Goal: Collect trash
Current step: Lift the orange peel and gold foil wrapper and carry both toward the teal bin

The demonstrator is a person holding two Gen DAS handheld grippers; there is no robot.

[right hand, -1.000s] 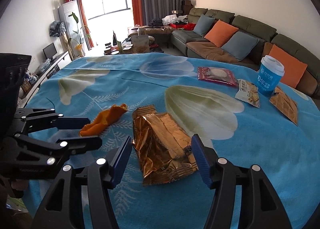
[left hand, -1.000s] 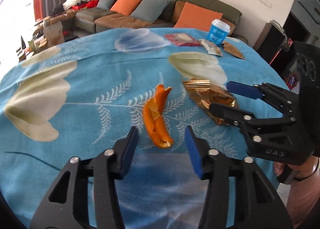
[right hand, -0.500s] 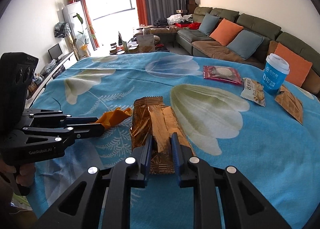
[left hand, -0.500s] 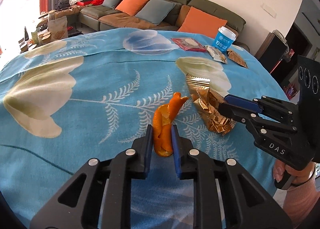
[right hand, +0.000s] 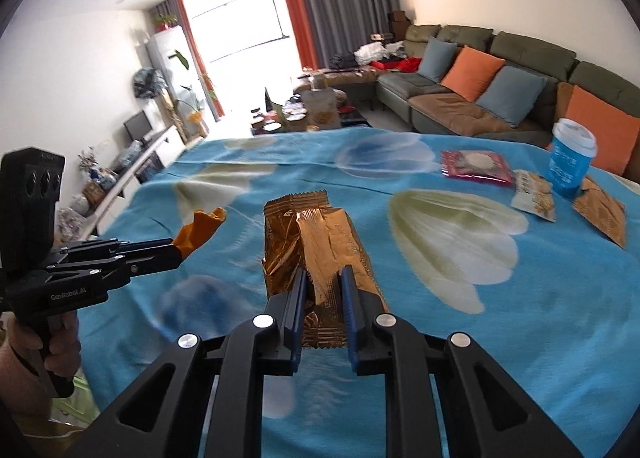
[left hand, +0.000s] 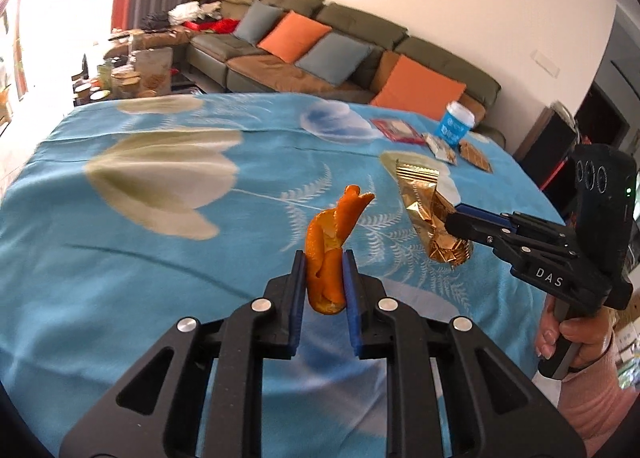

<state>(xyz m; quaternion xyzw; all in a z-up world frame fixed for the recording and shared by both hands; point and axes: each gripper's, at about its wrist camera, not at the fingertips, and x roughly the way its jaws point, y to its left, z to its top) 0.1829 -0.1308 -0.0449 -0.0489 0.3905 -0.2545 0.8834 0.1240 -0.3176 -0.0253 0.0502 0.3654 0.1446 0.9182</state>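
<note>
Above the blue flowered table: both pieces of trash I held hung clear of the cloth.
Orange peel (left hand: 326, 254): pinched upright in my left gripper (left hand: 325, 294), its curled tip rising past the blue pads; from the right wrist view it showed as an orange scrap (right hand: 199, 232) at the end of that gripper (right hand: 176, 252).
Left jaws: pressed together on the peel, one pad flat on each side of it.
Gold wrapper (right hand: 316, 254): a crumpled foil snack bag caught in my right gripper (right hand: 323, 310), its crimped far end pointing away from me and its near end sticking out below the pads.
Right jaws: closed on the wrapper's lower half; from the left wrist view the bag (left hand: 430, 213) hung from that gripper (left hand: 460, 223) out to the right, above the fern print.
My hands: the right hand (left hand: 576, 338) gripped its handle at the table's near right edge; the left hand (right hand: 52, 350) gripped its handle at the near left edge.
Table (right hand: 520, 338): covered by a blue cloth with pale tulips and white ferns.
Far right of the table: a blue paper cup (right hand: 570, 159) with a white lid stood upright; just beside it lay a brown wrapper (right hand: 602, 213), a pale snack packet (right hand: 534, 195) and a red packet (right hand: 476, 165), all flat and well apart from my grippers.
Beyond the table: a green sofa (right hand: 520, 69) with orange and grey cushions, then grey and orange curtains (right hand: 332, 1) by a bright window.
</note>
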